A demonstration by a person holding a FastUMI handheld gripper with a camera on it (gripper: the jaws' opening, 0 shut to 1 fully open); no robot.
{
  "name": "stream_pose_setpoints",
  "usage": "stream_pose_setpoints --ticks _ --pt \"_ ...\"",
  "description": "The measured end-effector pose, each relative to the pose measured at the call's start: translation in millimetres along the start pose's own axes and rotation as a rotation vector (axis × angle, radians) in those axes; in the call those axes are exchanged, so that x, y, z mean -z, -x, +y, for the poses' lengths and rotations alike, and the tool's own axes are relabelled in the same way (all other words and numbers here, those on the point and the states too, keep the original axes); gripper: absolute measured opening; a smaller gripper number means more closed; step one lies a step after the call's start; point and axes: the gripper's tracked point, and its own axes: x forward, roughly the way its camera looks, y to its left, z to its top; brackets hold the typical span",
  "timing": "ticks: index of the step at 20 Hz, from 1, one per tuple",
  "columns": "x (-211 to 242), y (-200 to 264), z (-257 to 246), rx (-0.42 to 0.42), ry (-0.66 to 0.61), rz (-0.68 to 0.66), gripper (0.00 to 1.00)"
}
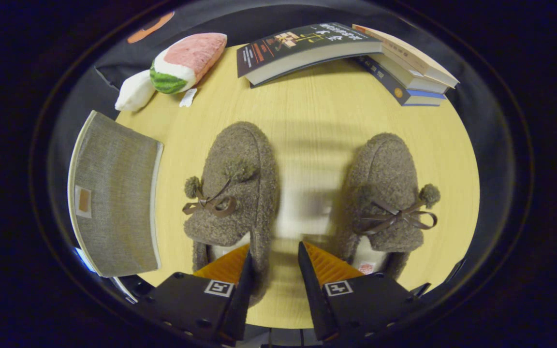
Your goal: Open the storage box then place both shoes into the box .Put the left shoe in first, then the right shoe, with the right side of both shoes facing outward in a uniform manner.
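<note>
Single fisheye view, riding on the gripper [273, 263], looking forward along its two fingers and steeply down onto the wooden tabletop [317, 116]. Fingers enter at 6 o'clock, parted, gripping nothing. Camera sits close above the table: the two slippers, one at 8 o'clock [232, 188], one at 4 o'clock [385, 193], loom large just ahead of the fingers. Far table edge with books [307, 46] lies at 12 o'clock; grey fabric box [114, 193] at 9 o'clock.
</note>
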Motion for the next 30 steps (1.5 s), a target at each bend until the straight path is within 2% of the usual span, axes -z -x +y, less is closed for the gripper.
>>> stream_pose_setpoints --ticks 2,4,5,7,8,14,19,24,30 --pt "-0.7 -3.9 6.4 -0.021 -0.01 -0.003 0.34" --pt "-3.8 -2.6 10.2 -0.061 -0.09 -0.009 0.3" --pt "-1.2 -6.9 10.3 -0.069 -0.157 0.005 0.11" --pt "-3.0 -4.6 9.1 -0.086 -0.219 0.012 0.11" --pt "-0.6 -2.6 10.3 -0.094 -0.232 0.027 0.01" --pt "13.4 29.1 25.9 -0.186 -0.337 0.074 0.01" --pt "-0.1 85.2 48.7 -0.216 -0.317 0.009 0.01" --pt "-15.7 140.0 97.4 -0.241 -0.236 -0.057 0.0" --pt "-13.2 186.8 190.8 -0.322 -0.132 -0.074 0.0"
